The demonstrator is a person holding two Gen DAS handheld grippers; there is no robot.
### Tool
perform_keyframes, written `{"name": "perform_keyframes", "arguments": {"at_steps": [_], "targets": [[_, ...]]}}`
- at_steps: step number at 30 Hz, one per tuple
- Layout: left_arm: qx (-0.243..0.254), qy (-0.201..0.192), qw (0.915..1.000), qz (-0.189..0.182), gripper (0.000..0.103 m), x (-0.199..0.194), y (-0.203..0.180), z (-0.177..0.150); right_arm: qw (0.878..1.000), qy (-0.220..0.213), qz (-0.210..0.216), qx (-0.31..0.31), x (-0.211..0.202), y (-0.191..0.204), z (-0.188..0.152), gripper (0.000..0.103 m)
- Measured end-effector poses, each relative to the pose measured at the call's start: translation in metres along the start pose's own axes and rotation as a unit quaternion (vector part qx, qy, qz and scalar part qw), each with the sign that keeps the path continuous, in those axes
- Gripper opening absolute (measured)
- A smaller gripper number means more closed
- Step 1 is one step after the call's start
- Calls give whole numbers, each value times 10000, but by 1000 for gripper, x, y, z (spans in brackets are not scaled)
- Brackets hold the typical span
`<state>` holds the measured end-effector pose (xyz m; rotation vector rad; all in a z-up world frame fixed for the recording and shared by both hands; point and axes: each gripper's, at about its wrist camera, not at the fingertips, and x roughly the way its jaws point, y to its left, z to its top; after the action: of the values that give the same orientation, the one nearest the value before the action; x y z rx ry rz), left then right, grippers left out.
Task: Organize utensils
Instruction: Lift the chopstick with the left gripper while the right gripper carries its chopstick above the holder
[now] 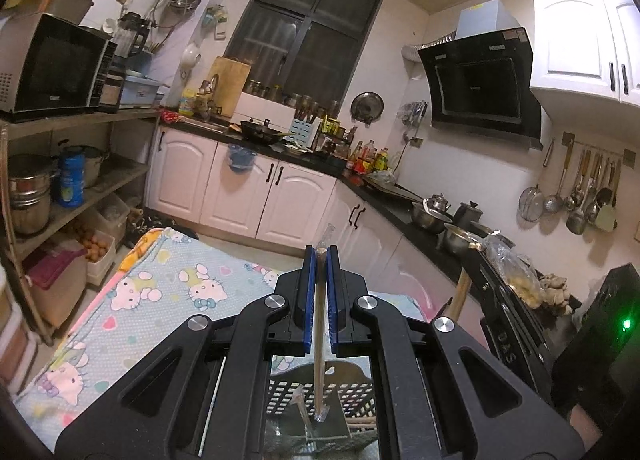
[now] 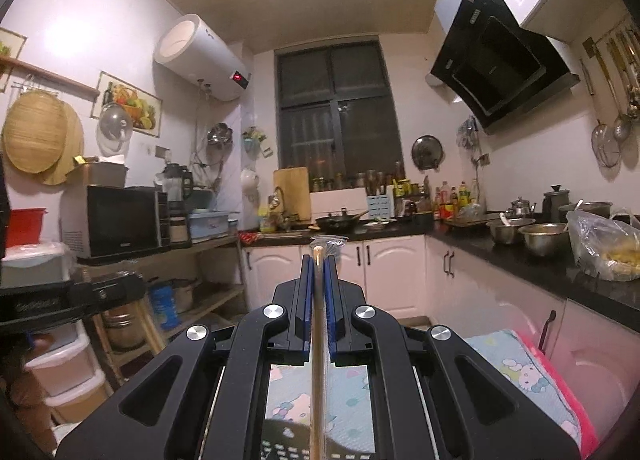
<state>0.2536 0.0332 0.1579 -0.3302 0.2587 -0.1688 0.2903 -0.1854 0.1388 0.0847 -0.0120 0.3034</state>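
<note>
Left wrist view: your left gripper (image 1: pixel 321 256) is holding its blue pads (image 1: pixel 309 292) pressed against a thin wooden chopstick in a clear sleeve (image 1: pixel 319 324), with no gap showing beyond the stick itself. The stick is running down between the fingers and its lower end is reaching into the dark perforated basket (image 1: pixel 356 392) directly below, where another wrapped stick (image 1: pixel 301 404) is leaning inside. The basket is sitting on the Hello Kitty cloth (image 1: pixel 168 284), toward its near right part, and the cloth is spreading away to the left and far edge. To the right, the black countertop (image 1: pixel 400 208) is carrying steel bowls (image 1: pixel 430 216).

In the right wrist view, your right gripper (image 2: pixel 319 258) is likewise clamping a wrapped chopstick (image 2: pixel 318 340) between nearly closed pads, the sleeve's top poking out past the fingertips. The stick is running straight down toward the basket's rim (image 2: pixel 280 444) at the bottom edge; whether its tip is inside is hidden. The cloth's pink-edged corner (image 2: pixel 532 380) is showing on the right.
</note>
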Motion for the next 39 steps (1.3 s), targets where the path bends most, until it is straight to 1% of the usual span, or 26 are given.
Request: {"name": "perform_keyframes", "arguments": {"at_steps": [4, 10, 13, 19, 24, 29, 39], "targets": [[58, -49, 10000, 43, 1, 8, 0, -4, 9998, -29, -169, 84, 9, -4, -11, 6], [112, -13, 9999, 37, 1, 21, -1, -17, 9990, -70, -436, 45, 18, -6, -34, 6], [113, 5, 9999, 32, 1, 21, -2, -17, 9987, -112, -504, 25, 19, -5, -47, 6], [171, 54, 9998, 76, 1, 28, 1, -30, 9978, -208, -636, 25, 18, -3, -62, 6], [188, 119, 9997, 100, 1, 32, 4, -38, 9977, -195, -642, 25, 16, -3, -71, 6], [209, 202, 9995, 90, 1, 34, 4, -46, 9977, -152, -644, -111, 13, -1, -79, 6], [178, 394, 9991, 55, 1, 31, 4, -61, 9972, -131, -716, -163, -13, -11, -91, 8]]}}
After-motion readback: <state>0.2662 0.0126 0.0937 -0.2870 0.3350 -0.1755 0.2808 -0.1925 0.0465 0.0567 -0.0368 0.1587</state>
